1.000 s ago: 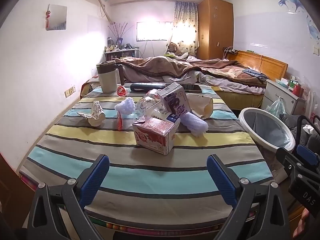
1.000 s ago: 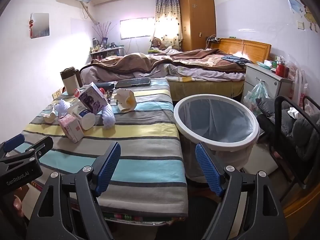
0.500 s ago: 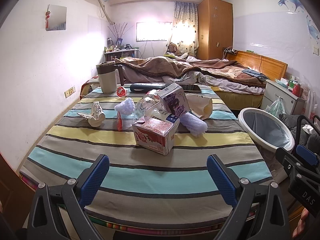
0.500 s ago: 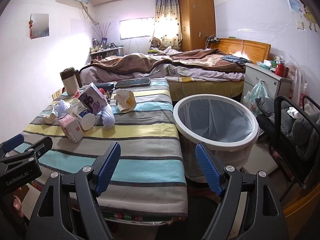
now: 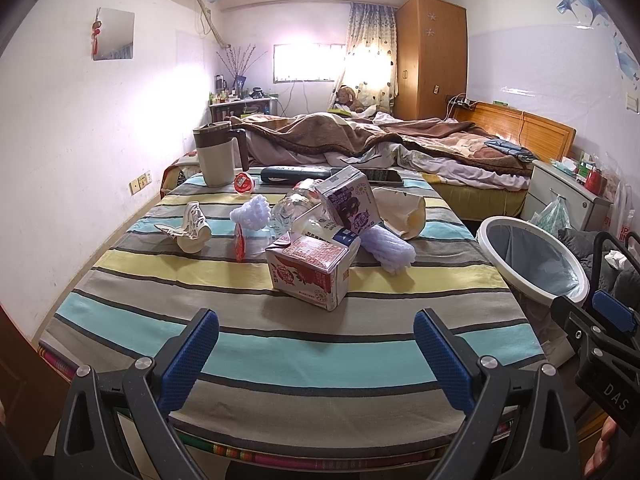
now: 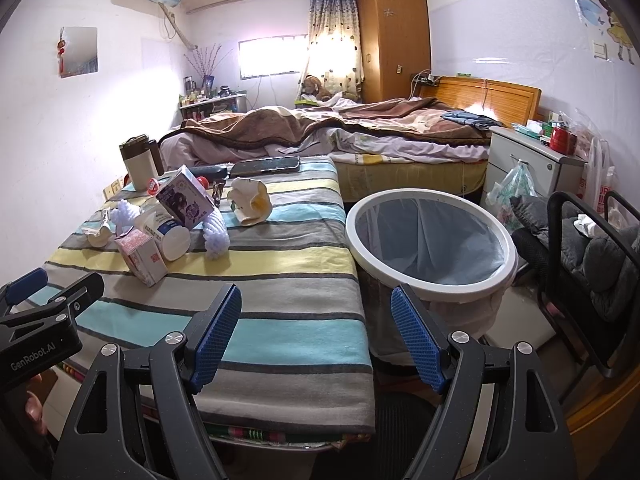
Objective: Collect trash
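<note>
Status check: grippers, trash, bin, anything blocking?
Left gripper and right gripper open, empty. Trash pile untouched on striped table. Bin beside table, unobstructed. Phone and mug behind pile.

My left gripper is wide open over the near edge of the striped table, nothing between the blue pads. Straight ahead of it: red-and-white carton, lying tilted, nearest item. Behind that, touching or overlapping: white tub with blue label, purple carton propped on top, clear plastic bottle. Ahead-right of the carton: white foam net. Ahead-left: crumpled cup. Far end: beige jug. Off the table's right side, a white-rimmed bin. My right gripper at the right edge; opening not readable.
</note>
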Demonstrator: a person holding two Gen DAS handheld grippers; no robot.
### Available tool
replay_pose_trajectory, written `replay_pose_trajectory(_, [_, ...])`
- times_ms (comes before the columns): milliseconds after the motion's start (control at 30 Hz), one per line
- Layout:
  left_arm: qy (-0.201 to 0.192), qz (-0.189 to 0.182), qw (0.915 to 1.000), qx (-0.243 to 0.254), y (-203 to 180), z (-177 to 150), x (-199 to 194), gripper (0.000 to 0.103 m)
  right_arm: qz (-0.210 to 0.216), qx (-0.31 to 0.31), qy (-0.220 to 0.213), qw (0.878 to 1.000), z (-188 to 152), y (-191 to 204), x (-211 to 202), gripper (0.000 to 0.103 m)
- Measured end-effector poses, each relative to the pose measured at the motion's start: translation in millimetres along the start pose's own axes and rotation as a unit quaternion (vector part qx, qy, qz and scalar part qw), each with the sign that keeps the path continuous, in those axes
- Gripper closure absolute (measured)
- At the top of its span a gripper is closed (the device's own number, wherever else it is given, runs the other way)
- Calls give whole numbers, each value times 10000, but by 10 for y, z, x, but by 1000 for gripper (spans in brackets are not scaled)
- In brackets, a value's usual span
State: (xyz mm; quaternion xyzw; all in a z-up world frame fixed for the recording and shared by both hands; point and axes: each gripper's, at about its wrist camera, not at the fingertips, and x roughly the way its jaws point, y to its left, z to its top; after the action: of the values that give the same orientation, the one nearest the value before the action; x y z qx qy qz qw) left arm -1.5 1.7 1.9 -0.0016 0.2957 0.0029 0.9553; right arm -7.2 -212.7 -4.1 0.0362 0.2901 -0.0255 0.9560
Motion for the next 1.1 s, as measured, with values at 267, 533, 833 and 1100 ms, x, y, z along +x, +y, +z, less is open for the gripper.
replay_pose_trajectory(267, [13,0,10000,-8,4,3,-7,4,-15,-10,-5,10000,8,1,-8,25])
replay_pose_trajectory(533, [14,7,10000,-28,2,5,-30,4,-9,-2,-2,10000,8,-5,-10,25])
replay_pose_trajectory(833, [13,3,10000,-27,4,3,-33,4,-12,-9,-7,10000,7,0,-11,25])
replay_pose_trajectory(1100, [27,2,10000,-38,17,-4,-12,4,-15,-7,-6,10000,11,6,-7,25])
